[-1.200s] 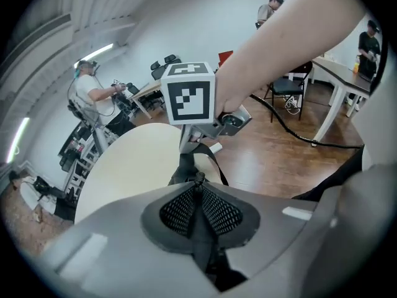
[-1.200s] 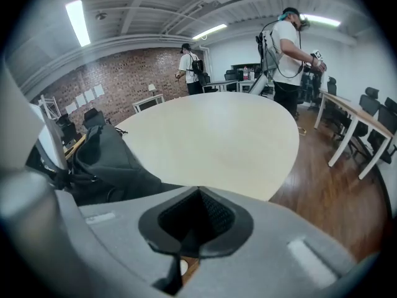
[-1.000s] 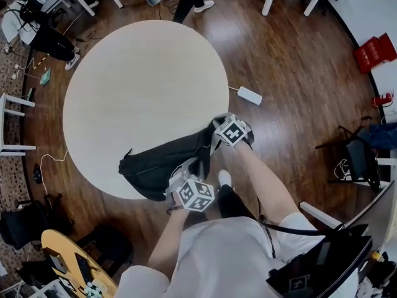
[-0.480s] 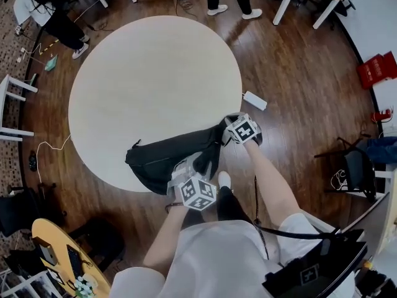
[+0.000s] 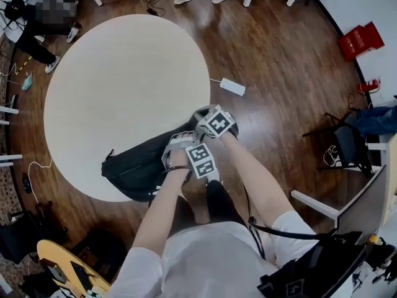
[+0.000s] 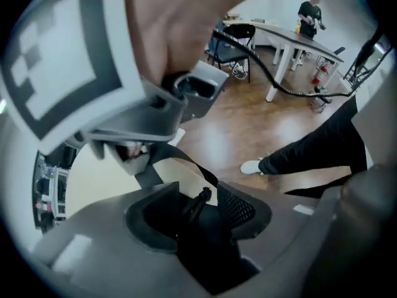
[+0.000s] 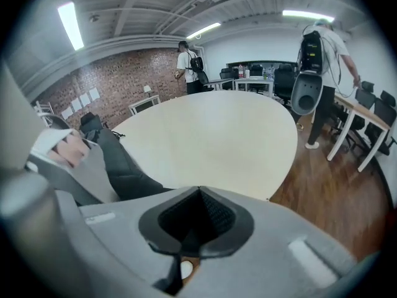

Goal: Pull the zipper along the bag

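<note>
Black bag (image 5: 139, 166) lay at the round worktop's (image 5: 124, 73) near rim, its end beneath the left gripper (image 6: 197, 211). Those fingers (image 6: 245, 211) had just been opening and stood wide, with a small dark tab, probably the zipper pull (image 6: 200, 198), loose between them. The right gripper (image 7: 197, 219) pinched the strap (image 6: 189, 166) just beyond. No pull seemed under way, and how much zip remained could not be read.

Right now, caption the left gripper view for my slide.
Left gripper, jaws just opening, straddles the zipper pull of the black bag at the round table edge.
</note>
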Demonstrator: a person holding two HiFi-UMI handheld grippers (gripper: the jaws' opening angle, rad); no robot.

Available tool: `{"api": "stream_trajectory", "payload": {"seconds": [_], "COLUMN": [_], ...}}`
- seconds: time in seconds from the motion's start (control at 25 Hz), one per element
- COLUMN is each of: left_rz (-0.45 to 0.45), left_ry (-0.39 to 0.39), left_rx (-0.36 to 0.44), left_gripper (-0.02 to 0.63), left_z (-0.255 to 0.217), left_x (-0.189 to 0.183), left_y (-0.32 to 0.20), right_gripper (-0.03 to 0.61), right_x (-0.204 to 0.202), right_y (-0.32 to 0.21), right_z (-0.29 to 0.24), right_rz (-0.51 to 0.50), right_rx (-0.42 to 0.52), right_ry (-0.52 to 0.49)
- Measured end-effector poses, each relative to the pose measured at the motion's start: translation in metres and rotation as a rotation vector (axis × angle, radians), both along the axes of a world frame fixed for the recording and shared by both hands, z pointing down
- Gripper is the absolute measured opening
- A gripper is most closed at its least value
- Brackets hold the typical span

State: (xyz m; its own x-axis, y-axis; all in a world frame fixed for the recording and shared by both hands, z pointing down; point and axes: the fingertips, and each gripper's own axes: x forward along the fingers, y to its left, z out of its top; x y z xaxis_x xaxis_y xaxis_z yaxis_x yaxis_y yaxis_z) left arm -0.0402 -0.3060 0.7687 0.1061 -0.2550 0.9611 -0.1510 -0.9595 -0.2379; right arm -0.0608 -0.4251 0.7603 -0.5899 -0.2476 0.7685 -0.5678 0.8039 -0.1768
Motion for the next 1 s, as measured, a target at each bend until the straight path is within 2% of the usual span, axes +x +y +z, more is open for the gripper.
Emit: {"api": "stream_trajectory", "payload": {"seconds": [0.04, 0.12, 0.28, 0.52, 0.64, 1.0], "left_rz": [0.016, 0.024, -0.08, -0.344, -0.448, -0.631], "left_ry": [-0.026, -0.03, 0.09, 0.277, 0.364, 0.583], "left_rx": [0.002, 0.05, 0.117, 0.189, 0.179, 0.101], "left_gripper": [0.183, 0.044, 0.041, 0.038, 0.037, 0.035], "left_z": [0.002, -0.006, -0.039, -0.078, -0.09, -0.116], "left_x": [0.0, 0.003, 0.011, -0.017, -0.031, -0.048], "left_y": [-0.001, -0.005, 0.002, 0.02, 0.025, 0.035], "right_gripper": [-0.011, -0.011, -0.011, -0.011, -0.011, -0.011], "right_x": [0.001, 0.003, 0.012, 0.012, 0.012, 0.006], "right_y": [0.0, -0.001, 0.0, 0.002, 0.001, 0.002], "right_z": [0.0, -0.001, 0.001, 0.0, 0.001, 0.001], "right_rz": [0.004, 0.007, 0.021, 0.017, 0.023, 0.006], "right_rx": [-0.015, -0.033, -0.048, -0.039, -0.043, -0.028], "right_ry": [-0.017, -0.042, -0.051, -0.062, -0.056, -0.036]}}
